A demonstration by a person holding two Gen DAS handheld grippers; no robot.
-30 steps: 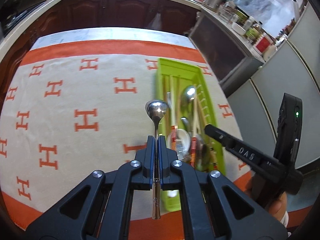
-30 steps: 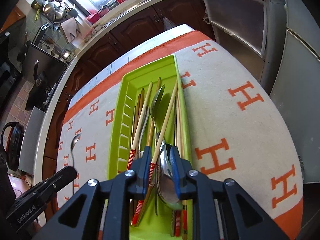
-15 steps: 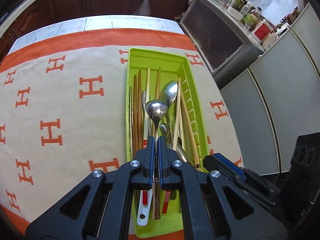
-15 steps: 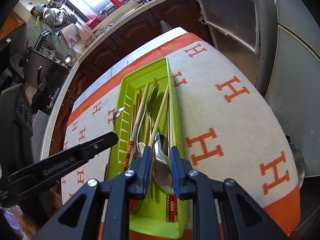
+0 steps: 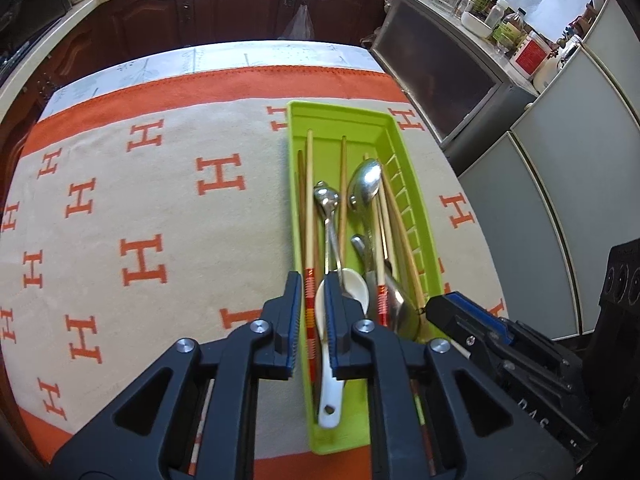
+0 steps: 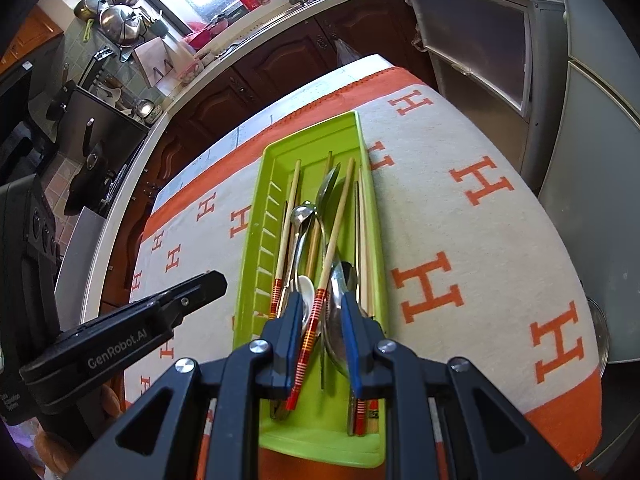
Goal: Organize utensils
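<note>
A lime green tray (image 5: 416,208) lies lengthwise on the orange-and-cream cloth (image 5: 168,208), filled with chopsticks, metal spoons and a white ceramic spoon (image 5: 332,364). The small metal spoon (image 5: 327,199) rests in the tray among the chopsticks, free of my left gripper (image 5: 312,296). That gripper's jaws are opening above the tray's near end, with nothing pressed between them. My right gripper (image 6: 322,312) hovers over the tray (image 6: 256,216) too, its jaws a little apart and holding nothing. A red-banded chopstick (image 6: 308,336) and a large spoon (image 6: 338,320) lie beneath it.
Grey cabinet fronts (image 5: 532,208) stand close along the table's right edge. Dark wood cupboards (image 5: 224,8) and a cluttered counter run behind the table. The left gripper's body (image 6: 132,332) sits left of the tray in the right wrist view.
My left gripper carried the small metal spoon rightward over the tray, then let it go. The spoon now lies in the tray. The right gripper stayed almost still.
</note>
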